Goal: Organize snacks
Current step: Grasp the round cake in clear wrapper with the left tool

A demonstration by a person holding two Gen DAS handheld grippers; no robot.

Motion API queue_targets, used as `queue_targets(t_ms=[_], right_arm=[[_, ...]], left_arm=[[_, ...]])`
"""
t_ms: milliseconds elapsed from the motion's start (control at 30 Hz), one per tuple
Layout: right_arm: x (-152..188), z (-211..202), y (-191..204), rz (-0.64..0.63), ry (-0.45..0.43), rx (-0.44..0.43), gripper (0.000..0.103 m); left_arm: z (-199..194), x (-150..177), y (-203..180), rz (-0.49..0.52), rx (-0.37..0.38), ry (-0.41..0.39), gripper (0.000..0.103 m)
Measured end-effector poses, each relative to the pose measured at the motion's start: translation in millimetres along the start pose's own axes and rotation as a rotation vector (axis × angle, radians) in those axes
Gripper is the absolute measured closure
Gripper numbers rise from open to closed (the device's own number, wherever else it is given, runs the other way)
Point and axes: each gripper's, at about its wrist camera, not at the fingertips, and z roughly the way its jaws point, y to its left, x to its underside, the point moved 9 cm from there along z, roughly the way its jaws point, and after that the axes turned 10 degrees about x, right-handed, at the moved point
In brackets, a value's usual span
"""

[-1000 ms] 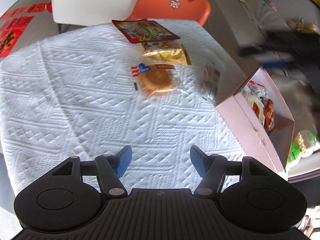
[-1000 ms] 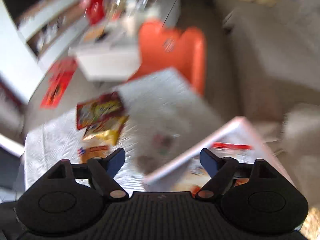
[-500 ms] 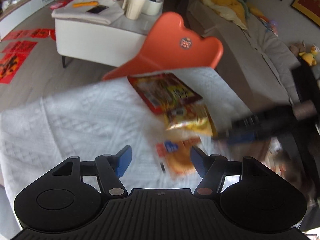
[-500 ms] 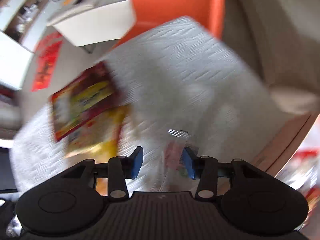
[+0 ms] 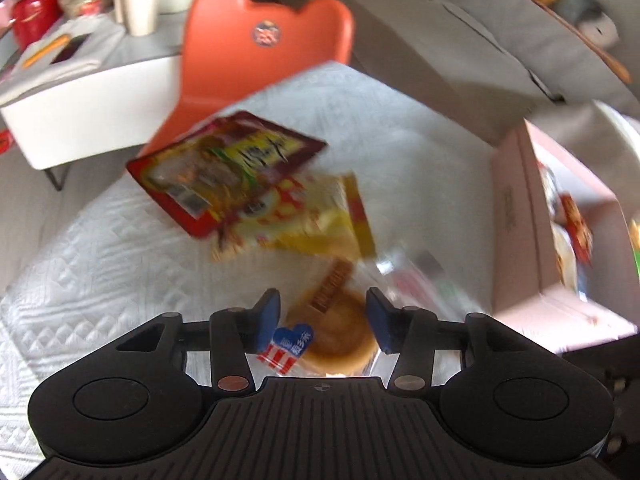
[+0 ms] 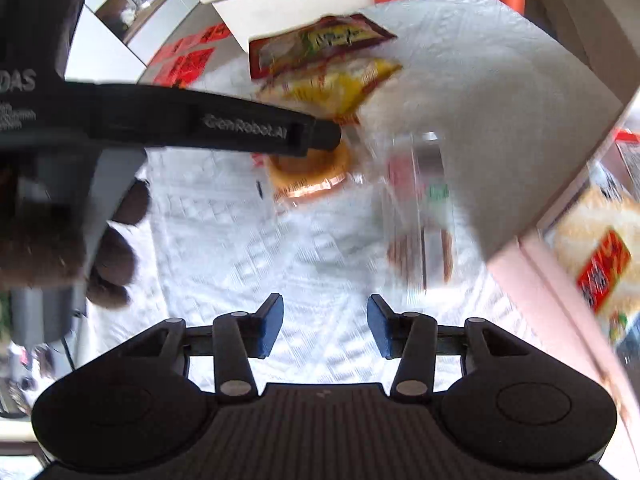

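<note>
A wrapped round pastry (image 5: 334, 330) lies on the white tablecloth (image 5: 100, 264) between the open fingers of my left gripper (image 5: 322, 320); the pads do not touch it. It also shows in the right wrist view (image 6: 310, 170), under the left gripper's tip (image 6: 320, 136). A red packet (image 5: 224, 168) and a yellow packet (image 5: 316, 220) lie beyond. A clear-wrapped snack (image 6: 422, 216) lies ahead of my open, empty right gripper (image 6: 325, 328), near the pink box (image 6: 552, 292).
The pink box (image 5: 516, 216) stands at the table's right edge and holds several snack packs (image 6: 600, 264). An orange chair (image 5: 264, 52) stands behind the table, with a white side table (image 5: 80, 92) and a grey sofa (image 5: 460, 32) beyond.
My left gripper has moved down and forward over the pastry, which now sits between its fingers. My right gripper has pulled back from the clear-wrapped snack and opened wider.
</note>
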Motion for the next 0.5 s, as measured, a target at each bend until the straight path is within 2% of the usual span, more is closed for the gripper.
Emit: queue_targets(t_ms=[167, 233, 300, 333, 400, 500], right_arm=[[8.9, -15.8, -7.0, -0.058, -0.056, 0.073, 0.041], [9.6, -18.4, -13.2, -0.078, -0.066, 0.098, 0.038], [6.8, -16.5, -18.6, -0.107, -0.071, 0.122, 0.038], [8.6, -18.7, -21.5, -0.122, -0.075, 0.134, 0.038], [11.1, -21.2, -25.7, -0.143, -0.087, 0.156, 0.038], [14.8, -23.0, -27.2, -0.147, -0.105, 0.166, 0.037]], left_arm=[[-20.2, 29.1, -1.3, 0.009, -0.014, 0.057, 0.059], [-30.0, 41.7, 0.9, -0.008, -0.023, 0.081, 0.062], [-35.2, 55.3, 2.7, -0.03, -0.019, 0.111, 0.071], [-37.8, 60.5, 3.5, -0.053, -0.009, 0.114, 0.071], [-45.6, 64.6, 5.5, -0.105, 0.008, 0.08, 0.071], [-53.7, 56.6, 7.6, -0.194, -0.008, -0.016, 0.07]])
